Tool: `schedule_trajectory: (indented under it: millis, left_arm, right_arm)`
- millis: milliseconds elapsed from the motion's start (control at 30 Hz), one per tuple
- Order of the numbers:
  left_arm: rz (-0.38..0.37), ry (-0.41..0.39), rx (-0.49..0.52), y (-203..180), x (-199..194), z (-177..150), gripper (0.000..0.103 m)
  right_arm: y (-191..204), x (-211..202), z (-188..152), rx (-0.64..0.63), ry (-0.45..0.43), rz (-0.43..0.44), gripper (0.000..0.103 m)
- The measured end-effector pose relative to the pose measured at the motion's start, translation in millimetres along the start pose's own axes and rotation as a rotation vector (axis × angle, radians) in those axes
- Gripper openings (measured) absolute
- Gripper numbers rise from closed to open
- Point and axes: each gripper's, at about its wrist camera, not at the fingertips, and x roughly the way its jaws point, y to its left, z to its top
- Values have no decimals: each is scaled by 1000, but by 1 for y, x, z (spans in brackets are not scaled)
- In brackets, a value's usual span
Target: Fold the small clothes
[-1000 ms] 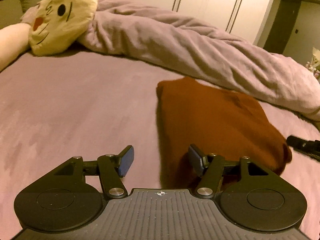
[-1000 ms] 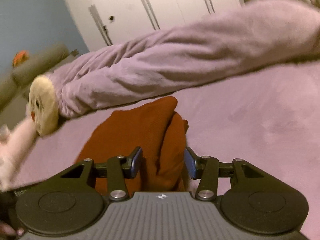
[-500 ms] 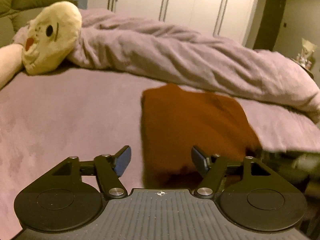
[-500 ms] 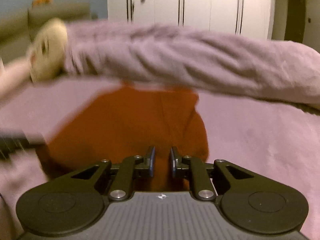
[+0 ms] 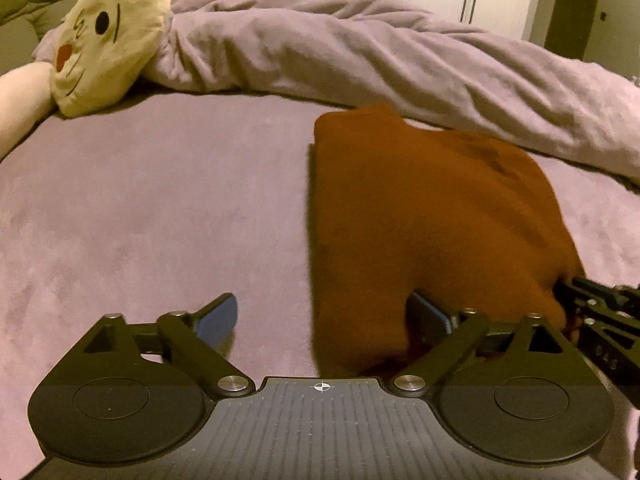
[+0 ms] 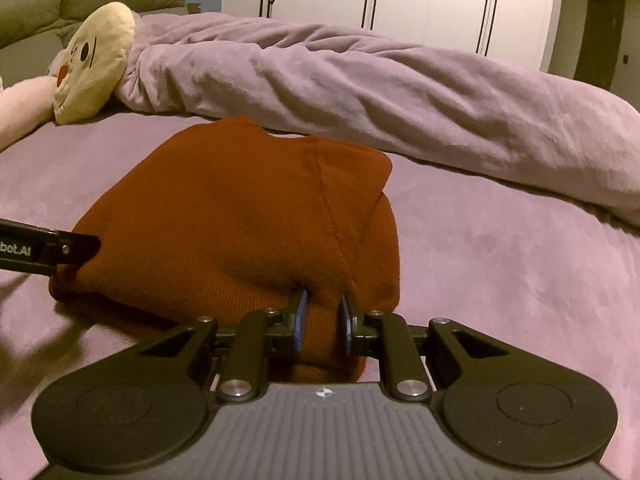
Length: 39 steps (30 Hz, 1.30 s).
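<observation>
A rust-brown knit garment lies folded on the purple bed cover; it also shows in the right wrist view. My left gripper is open at the garment's near left edge, with its right finger against the fabric and its left finger over the bare cover. My right gripper is shut on the garment's near edge, a fold of fabric pinched between its blue pads. The right gripper's tip shows at the right of the left wrist view, and the left gripper's tip at the left of the right wrist view.
A rolled purple blanket lies across the bed behind the garment. A cream plush cushion with a face sits at the far left. White wardrobe doors stand beyond the bed.
My right gripper closed on the garment's near edge and swung to face it squarely. My left gripper stayed open and shifted a little at the left edge.
</observation>
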Motion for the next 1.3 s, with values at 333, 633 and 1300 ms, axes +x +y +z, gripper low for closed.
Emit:
schedule_trajectory:
  millis: [333,633,1300]
  left_arm:
    - [76,-20,41,-9,-19,0,101]
    - [93,-40,-171,18,-50,-16,101]
    - [49,116,-135,14,-68,-51,101]
  right_arm:
    - [4,-9,5,8,1,-17,21]
    - [15,-36,33,146,-21,148,24]
    - [9,-27,-5,207,200,230,30]
